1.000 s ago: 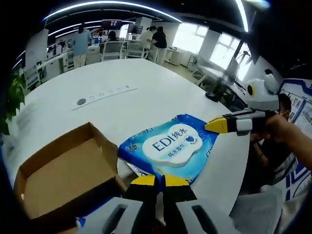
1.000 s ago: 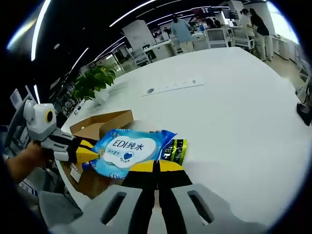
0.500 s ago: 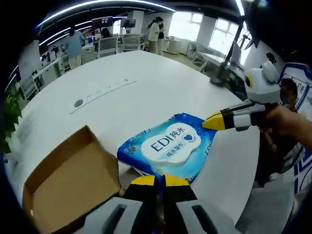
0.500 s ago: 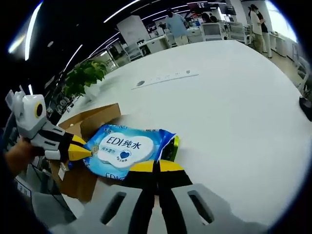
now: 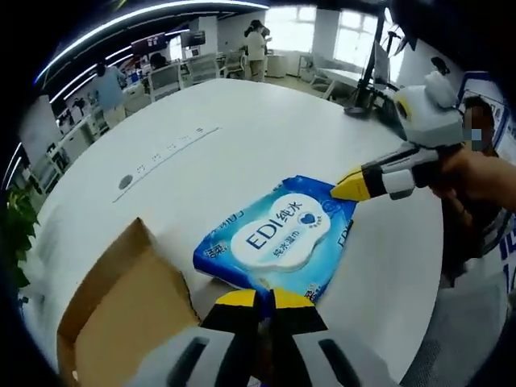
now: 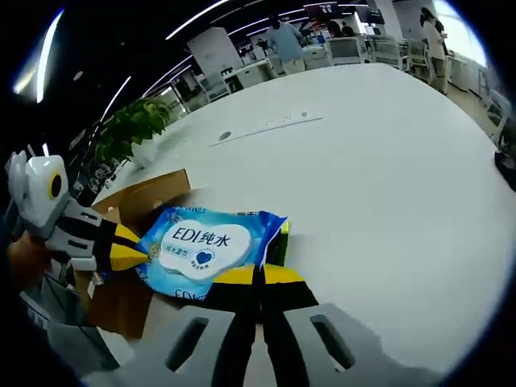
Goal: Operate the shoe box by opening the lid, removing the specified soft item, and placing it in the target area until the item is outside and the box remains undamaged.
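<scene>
A soft blue wipes pack [image 5: 278,238] with a white label is held between both grippers, just over the white table [image 5: 266,129]. My left gripper [image 5: 260,300] is shut on its near edge; in the right gripper view its yellow tip [image 6: 129,248] pinches the pack's [image 6: 201,246] left end. My right gripper [image 6: 258,276] is shut on the opposite edge and reaches in from the right [image 5: 355,184] onto the pack's far corner. The open brown shoe box [image 5: 121,314] lies to the left, also seen behind the pack [image 6: 145,197]. A green packet [image 6: 280,240] peeks from under the pack.
A long white socket strip [image 5: 165,151] lies across the middle of the table [image 6: 387,177]. A potted plant [image 6: 129,129] stands beyond the box. A person's hand [image 5: 476,173] holds the right gripper. Several people and desks are far behind.
Both grippers have carried the pack a little away from the box toward the open table; the box now sits further left and lower in the left gripper view.
</scene>
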